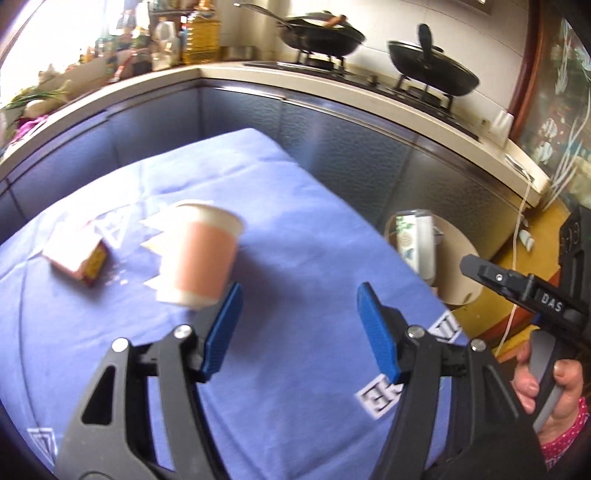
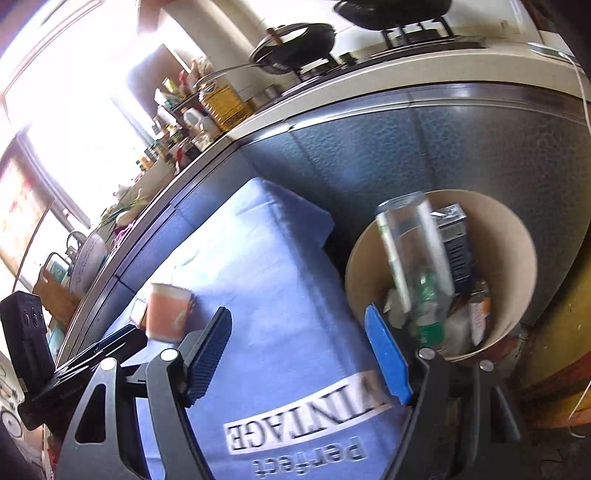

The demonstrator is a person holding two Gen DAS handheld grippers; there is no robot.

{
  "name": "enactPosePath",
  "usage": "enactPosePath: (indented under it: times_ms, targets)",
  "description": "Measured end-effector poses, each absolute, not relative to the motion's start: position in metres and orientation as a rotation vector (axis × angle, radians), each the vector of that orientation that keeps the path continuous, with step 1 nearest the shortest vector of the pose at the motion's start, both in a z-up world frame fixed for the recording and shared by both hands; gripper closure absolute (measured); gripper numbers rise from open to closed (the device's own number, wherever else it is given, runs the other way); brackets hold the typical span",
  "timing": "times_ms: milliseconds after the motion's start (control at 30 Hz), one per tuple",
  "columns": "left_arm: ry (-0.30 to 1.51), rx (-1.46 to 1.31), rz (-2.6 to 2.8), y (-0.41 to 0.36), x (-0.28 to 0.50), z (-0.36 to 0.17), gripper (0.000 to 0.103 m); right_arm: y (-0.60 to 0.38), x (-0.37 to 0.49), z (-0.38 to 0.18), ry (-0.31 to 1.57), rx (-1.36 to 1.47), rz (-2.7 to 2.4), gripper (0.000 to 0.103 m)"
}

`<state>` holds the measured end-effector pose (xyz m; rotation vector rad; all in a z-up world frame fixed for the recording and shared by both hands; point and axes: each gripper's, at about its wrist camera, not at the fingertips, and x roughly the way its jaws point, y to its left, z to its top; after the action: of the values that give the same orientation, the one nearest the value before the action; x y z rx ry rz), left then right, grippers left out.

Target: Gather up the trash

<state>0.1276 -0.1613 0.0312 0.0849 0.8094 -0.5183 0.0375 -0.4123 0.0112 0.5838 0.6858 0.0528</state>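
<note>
A pink paper cup [image 1: 201, 254] stands on the blue cloth [image 1: 303, 229], just ahead and left of my open, empty left gripper [image 1: 297, 306]. A small pink and yellow carton [image 1: 79, 258] lies further left, with white paper scraps [image 1: 157, 243] beside the cup. My right gripper [image 2: 299, 343] is open and empty above the table's right edge. Just ahead of it a clear plastic bottle [image 2: 413, 258] is in the beige bin [image 2: 513, 251], blurred and tilted. The cup also shows in the right wrist view [image 2: 168, 314]. The right gripper shows at the right in the left wrist view [image 1: 517, 284].
The bin stands on the floor right of the table and holds a dark carton [image 2: 456, 251] and other trash. Behind runs a kitchen counter [image 1: 332, 83] with two black woks [image 1: 432, 70], bottles and an oil jug [image 1: 201, 35]. A white cable [image 1: 517, 251] hangs at the right.
</note>
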Motion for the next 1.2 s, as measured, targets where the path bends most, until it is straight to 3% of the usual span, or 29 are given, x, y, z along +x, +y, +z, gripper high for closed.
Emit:
enactPosePath:
  times_ms: [600, 1200]
  targets:
    - [0.781, 0.018, -0.205, -0.006, 0.114, 0.001, 0.041, -0.235, 0.063, 0.023, 0.748, 0.455, 0.328, 0.030]
    - [0.783, -0.030, -0.015, 0.077, 0.117, -0.031, 0.041, -0.169, 0.065, 0.010, 0.821, 0.375, 0.395, 0.030]
